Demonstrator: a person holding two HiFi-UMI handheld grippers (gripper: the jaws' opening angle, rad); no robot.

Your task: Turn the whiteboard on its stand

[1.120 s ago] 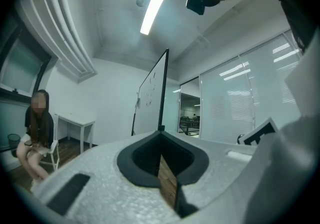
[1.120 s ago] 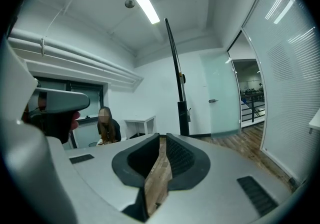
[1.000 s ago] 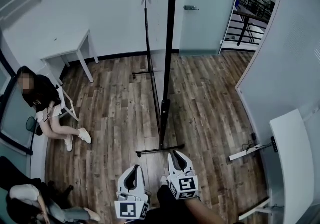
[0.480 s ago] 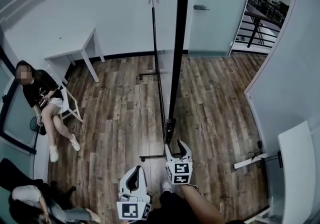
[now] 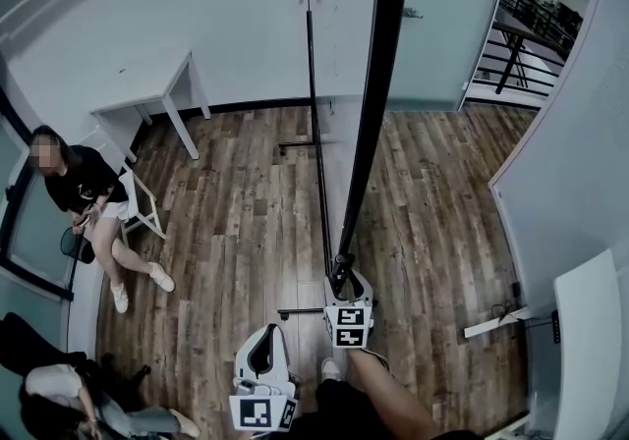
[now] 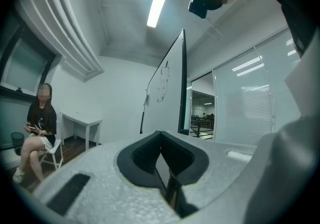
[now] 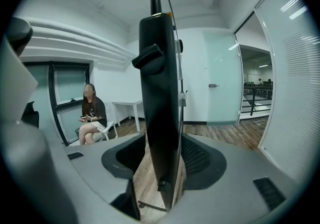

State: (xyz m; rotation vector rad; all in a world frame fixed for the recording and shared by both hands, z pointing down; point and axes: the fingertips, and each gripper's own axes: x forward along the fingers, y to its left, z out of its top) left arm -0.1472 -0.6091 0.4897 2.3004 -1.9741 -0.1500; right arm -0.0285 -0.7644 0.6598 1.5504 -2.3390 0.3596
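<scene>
The whiteboard (image 5: pixel 369 134) is seen edge-on in the head view, a tall black frame edge on a wheeled stand (image 5: pixel 300 312). My right gripper (image 5: pixel 346 283) sits at the lower end of that near edge. In the right gripper view the black frame (image 7: pixel 157 93) stands between the jaws, which are opening, with a gap on the left side. My left gripper (image 5: pixel 261 350) hangs lower and to the left, shut and empty. In the left gripper view the whiteboard (image 6: pixel 167 93) rises ahead, beyond the shut left gripper (image 6: pixel 160 140).
A person (image 5: pixel 84 192) sits on a chair at the left, near a white table (image 5: pixel 147 99). Another person (image 5: pixel 59 389) is at the bottom left. A glass door (image 5: pixel 432 26) is behind the board. A white desk (image 5: pixel 590 350) stands at the right.
My right gripper moved forward up to the whiteboard's near edge and its jaws spread around the frame. The left gripper stayed put. The seated person shifted her legs.
</scene>
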